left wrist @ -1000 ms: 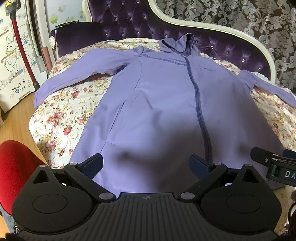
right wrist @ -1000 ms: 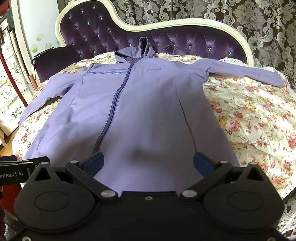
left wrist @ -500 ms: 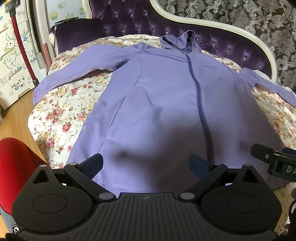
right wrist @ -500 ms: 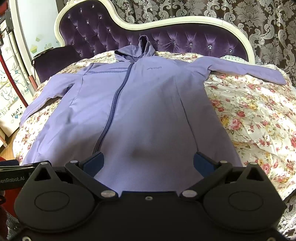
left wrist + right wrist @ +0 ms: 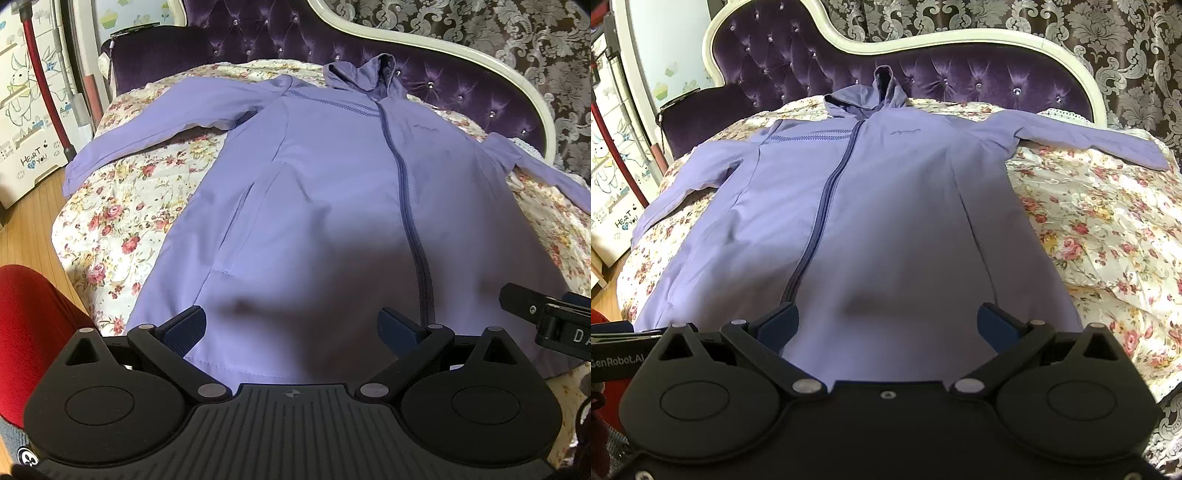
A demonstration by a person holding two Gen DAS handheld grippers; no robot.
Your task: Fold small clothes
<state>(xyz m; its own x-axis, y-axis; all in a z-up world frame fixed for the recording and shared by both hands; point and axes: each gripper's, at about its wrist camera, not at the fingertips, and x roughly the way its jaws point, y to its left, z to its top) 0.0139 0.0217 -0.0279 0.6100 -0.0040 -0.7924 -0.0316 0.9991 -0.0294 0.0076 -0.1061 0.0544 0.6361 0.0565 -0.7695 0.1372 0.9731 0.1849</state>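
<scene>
A lavender zip-up hooded jacket (image 5: 332, 192) lies flat and face up on a floral bedspread (image 5: 122, 206), hood towards the headboard, both sleeves spread out. It also shows in the right wrist view (image 5: 894, 206). My left gripper (image 5: 293, 326) is open and empty, hovering over the jacket's hem left of the zip. My right gripper (image 5: 888, 325) is open and empty over the hem right of the zip. The right gripper's body shows at the right edge of the left wrist view (image 5: 550, 321).
A purple tufted headboard (image 5: 960, 74) with a cream frame stands behind the bed. A purple cushion (image 5: 155, 55) sits at the far left corner. White cabinets (image 5: 22, 110) and wooden floor (image 5: 22, 229) lie left of the bed. A red cloth (image 5: 26, 332) is at lower left.
Both grippers have eased slightly back and up from the jacket, so the jacket sits a little lower and more fully in both views. Jaws stay open.
</scene>
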